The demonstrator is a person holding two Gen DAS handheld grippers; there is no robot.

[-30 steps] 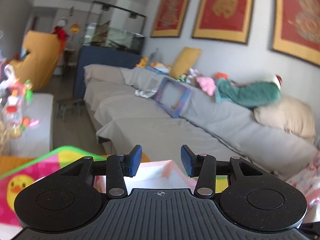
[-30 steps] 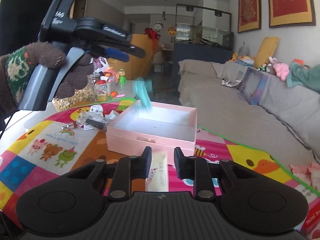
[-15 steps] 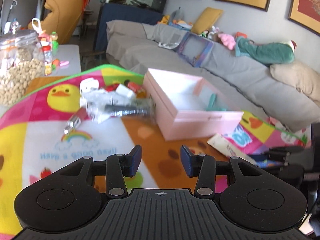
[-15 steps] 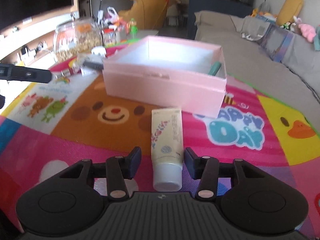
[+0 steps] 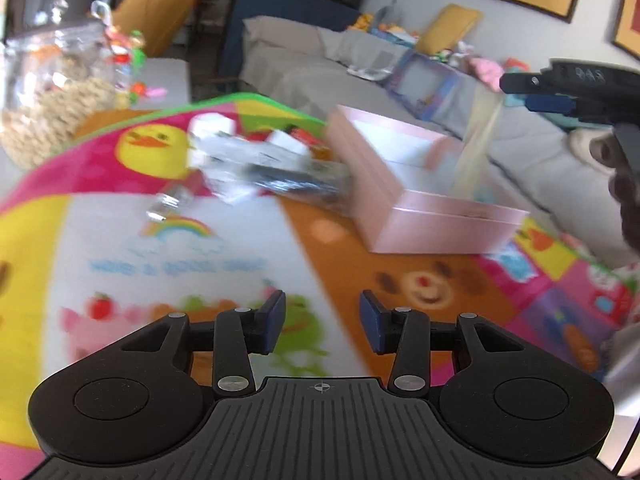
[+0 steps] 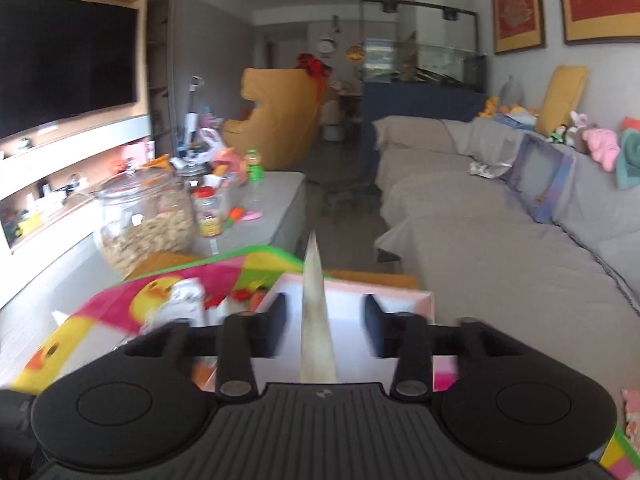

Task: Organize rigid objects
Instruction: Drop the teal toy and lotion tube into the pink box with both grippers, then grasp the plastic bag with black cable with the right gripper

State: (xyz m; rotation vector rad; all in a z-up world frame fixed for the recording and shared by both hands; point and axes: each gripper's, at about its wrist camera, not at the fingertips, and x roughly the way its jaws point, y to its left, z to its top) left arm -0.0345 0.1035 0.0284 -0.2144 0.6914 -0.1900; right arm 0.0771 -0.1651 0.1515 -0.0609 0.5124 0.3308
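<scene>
Hovering over the cartoon play mat (image 5: 224,264), the left gripper (image 5: 322,322) is pointing down toward the mat well short of the pink box (image 5: 436,216), its jaws standing partly apart with nothing between them. A clutter of small packets (image 5: 264,168) is lying just left of the box, touching its near wall, and looks like the next batch waiting to be sorted. A glass jar (image 5: 52,104) is standing farther left of the box, off the mat.

Right of that, the right gripper (image 6: 322,328) is hanging above the box's open top, seen from the left wrist as a dark tool in a gloved hand (image 5: 624,184). Its jaws have just been opening and are now standing wide, with the cream tube (image 6: 316,312) between them but clear of both pads. The tube is streaking down over the box in the left view, apparently released so that it drops inside. Whether it is landing cleanly within the walls cannot be told, since the picture is blurred.
</scene>
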